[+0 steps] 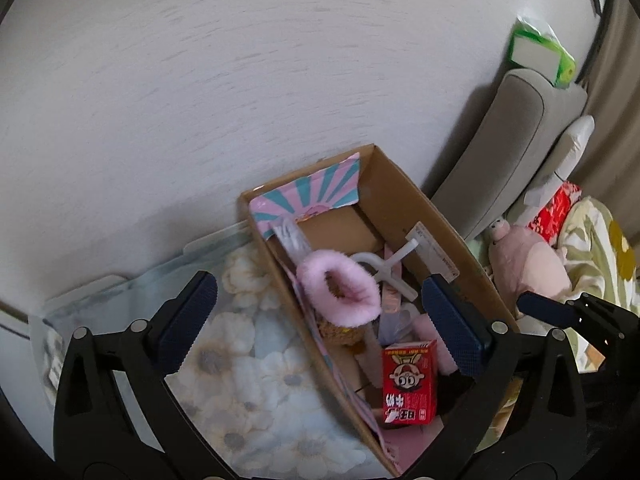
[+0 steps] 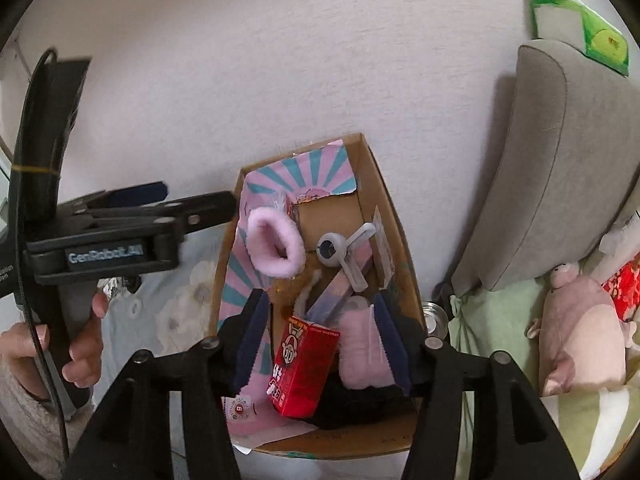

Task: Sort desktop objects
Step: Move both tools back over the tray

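Observation:
A cardboard box point(image 1: 404, 184) point(image 2: 384, 200) stands against the wall and holds a red milk carton point(image 1: 409, 383) point(image 2: 304, 368), a pink fluffy slipper point(image 1: 340, 288) point(image 2: 274, 242), a white plastic hook point(image 1: 386, 270) point(image 2: 344, 252) and pink packets. My left gripper point(image 1: 320, 320) is open and empty above the box's left wall; it also shows in the right wrist view point(image 2: 192, 196). My right gripper point(image 2: 320, 344) is open, its fingers standing either side of the carton and a pink soft item point(image 2: 360, 348) without holding them. Its fingertip point(image 1: 544, 308) shows in the left wrist view.
A floral cloth point(image 1: 248, 360) covers the surface left of the box. A grey cushion point(image 2: 560, 168), a pink plush toy point(image 2: 580, 328) and a green tissue pack point(image 2: 580, 28) lie to the right. A white wall point(image 1: 240, 80) is behind.

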`<move>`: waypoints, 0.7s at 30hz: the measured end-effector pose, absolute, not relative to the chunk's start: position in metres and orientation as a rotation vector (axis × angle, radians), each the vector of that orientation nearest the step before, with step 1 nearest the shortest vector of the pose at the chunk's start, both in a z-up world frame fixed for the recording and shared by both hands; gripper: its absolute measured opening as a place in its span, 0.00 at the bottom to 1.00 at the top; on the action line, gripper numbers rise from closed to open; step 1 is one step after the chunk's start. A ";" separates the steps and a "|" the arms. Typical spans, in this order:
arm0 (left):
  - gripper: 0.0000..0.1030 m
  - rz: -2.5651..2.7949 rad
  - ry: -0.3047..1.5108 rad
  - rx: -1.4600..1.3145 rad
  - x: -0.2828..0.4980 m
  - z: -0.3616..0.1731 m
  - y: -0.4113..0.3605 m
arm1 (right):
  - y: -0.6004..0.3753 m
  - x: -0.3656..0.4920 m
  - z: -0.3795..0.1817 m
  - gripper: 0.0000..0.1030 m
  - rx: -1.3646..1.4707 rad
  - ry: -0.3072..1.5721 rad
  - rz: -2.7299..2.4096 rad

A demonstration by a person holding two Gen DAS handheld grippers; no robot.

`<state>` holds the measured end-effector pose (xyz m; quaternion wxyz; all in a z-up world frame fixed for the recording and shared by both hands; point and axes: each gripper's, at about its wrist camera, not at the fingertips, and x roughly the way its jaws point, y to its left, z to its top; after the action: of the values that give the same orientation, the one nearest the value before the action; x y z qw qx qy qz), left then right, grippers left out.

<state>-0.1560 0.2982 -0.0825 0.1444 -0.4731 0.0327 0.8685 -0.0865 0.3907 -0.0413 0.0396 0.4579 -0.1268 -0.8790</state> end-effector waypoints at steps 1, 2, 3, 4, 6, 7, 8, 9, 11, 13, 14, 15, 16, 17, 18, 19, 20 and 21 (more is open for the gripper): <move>0.99 2.505 0.081 -1.364 -0.154 -0.082 0.294 | 0.391 -0.087 -0.041 0.50 1.407 -0.397 -2.695; 0.99 2.508 0.074 -1.364 -0.153 -0.082 0.291 | 0.391 -0.086 -0.040 0.50 1.404 -0.409 -2.696; 0.99 2.511 0.068 -1.363 -0.150 -0.081 0.287 | 0.391 -0.086 -0.039 0.50 1.398 -0.417 -2.696; 0.99 2.516 0.063 -1.359 -0.148 -0.080 0.284 | 0.390 -0.084 -0.038 0.50 1.390 -0.424 -2.697; 0.99 2.522 0.058 -1.354 -0.144 -0.079 0.277 | 0.387 -0.083 -0.036 0.50 1.380 -0.428 -2.703; 0.99 2.526 0.057 -1.357 -0.142 -0.078 0.272 | 0.385 -0.082 -0.034 0.50 1.375 -0.426 -2.704; 0.99 2.530 0.058 -1.360 -0.141 -0.077 0.268 | 0.381 -0.081 -0.033 0.50 1.372 -0.419 -2.707; 0.99 2.534 0.059 -1.363 -0.138 -0.077 0.263 | 0.378 -0.081 -0.032 0.50 1.373 -0.413 -2.710; 0.99 2.547 0.060 -1.365 -0.133 -0.076 0.251 | 0.373 -0.080 -0.032 0.50 1.379 -0.405 -2.712; 0.99 2.568 0.070 -1.366 -0.126 -0.075 0.236 | 0.368 -0.079 -0.031 0.50 1.369 -0.412 -2.713; 0.99 2.582 0.075 -1.367 -0.123 -0.074 0.228 | 0.365 -0.079 -0.030 0.50 1.360 -0.421 -2.707; 0.99 2.600 0.078 -1.371 -0.119 -0.072 0.216 | 0.363 -0.079 -0.030 0.50 1.356 -0.428 -2.701; 0.99 2.614 0.076 -1.378 -0.117 -0.072 0.206 | 0.360 -0.080 -0.030 0.50 1.353 -0.434 -2.694; 0.99 2.629 0.071 -1.386 -0.115 -0.071 0.197 | 0.356 -0.082 -0.030 0.50 1.351 -0.436 -2.684; 0.99 2.652 0.058 -1.398 -0.112 -0.070 0.183 | 0.353 -0.084 -0.031 0.50 1.350 -0.434 -2.678; 0.99 2.663 0.046 -1.406 -0.111 -0.070 0.174 | 0.349 -0.086 -0.031 0.50 1.347 -0.430 -2.673; 0.99 2.678 0.024 -1.420 -0.109 -0.069 0.161 | 0.345 -0.088 -0.031 0.50 1.340 -0.427 -2.668; 0.99 2.691 0.002 -1.436 -0.107 -0.069 0.149 | 0.341 -0.090 -0.031 0.51 1.336 -0.425 -2.663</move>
<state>-0.1066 0.1490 -0.0689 0.0456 -0.4701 0.0007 0.8814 -0.0898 0.3406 -0.0311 0.0661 0.4430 -0.1409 -0.8829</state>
